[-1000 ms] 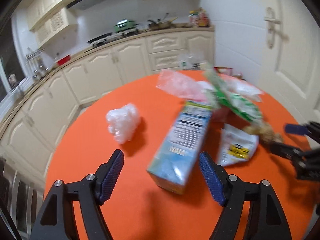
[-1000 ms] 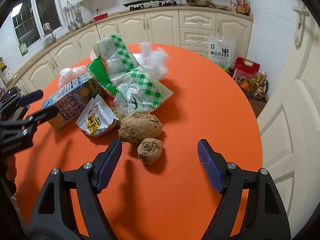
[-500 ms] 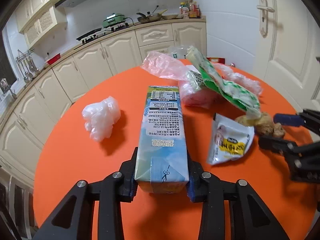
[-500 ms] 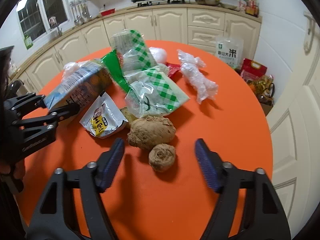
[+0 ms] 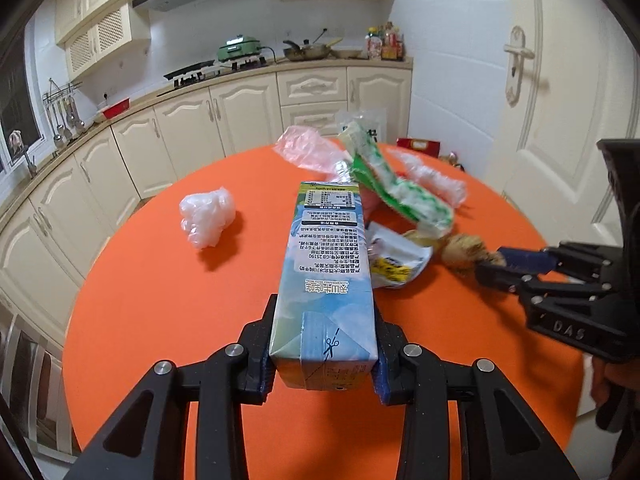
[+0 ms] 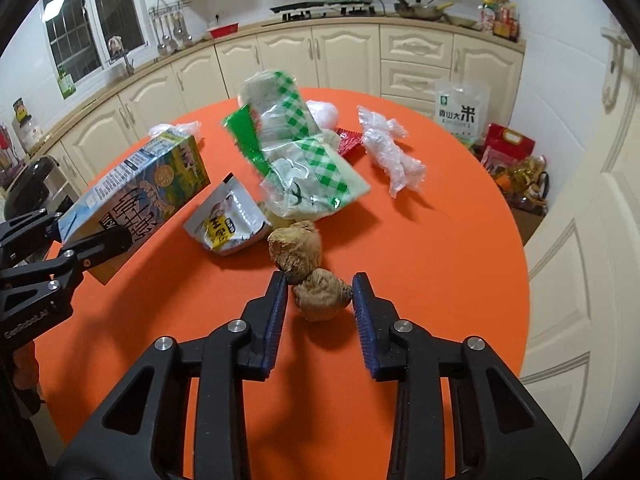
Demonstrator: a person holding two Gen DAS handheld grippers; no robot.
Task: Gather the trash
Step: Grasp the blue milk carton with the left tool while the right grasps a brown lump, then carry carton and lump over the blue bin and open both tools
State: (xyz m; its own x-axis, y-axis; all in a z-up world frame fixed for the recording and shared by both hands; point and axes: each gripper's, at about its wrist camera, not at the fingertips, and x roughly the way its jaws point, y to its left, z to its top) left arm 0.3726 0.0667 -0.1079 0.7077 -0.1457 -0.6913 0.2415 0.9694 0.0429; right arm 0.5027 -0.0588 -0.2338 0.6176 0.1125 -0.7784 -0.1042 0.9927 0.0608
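My left gripper (image 5: 322, 360) is shut on the base of a blue and white milk carton (image 5: 326, 272), which hangs tilted above the orange round table (image 5: 160, 280). From the right wrist view the carton (image 6: 136, 188) and left gripper (image 6: 80, 240) sit at the left. My right gripper (image 6: 320, 296) has its jaws closing on a small brown lump (image 6: 322, 294) on the table, and both pads touch it. A larger brown lump (image 6: 296, 246) rests against it. Behind lie a white and yellow pouch (image 6: 228, 224), a green checked bag (image 6: 304, 168) and a clear plastic wad (image 6: 392, 156).
A crumpled white plastic ball (image 5: 206, 216) and a pink bag (image 5: 308, 150) lie further back on the table, beside a red wrapper (image 6: 350, 142). On the floor beyond stand a rice bag (image 6: 460, 114) and a red bag (image 6: 508, 146). A white door (image 5: 532, 120) is at right.
My left gripper closed on the milk carton and lifted it off the table. My right gripper's jaws narrowed from wide apart to the sides of the small brown lump.
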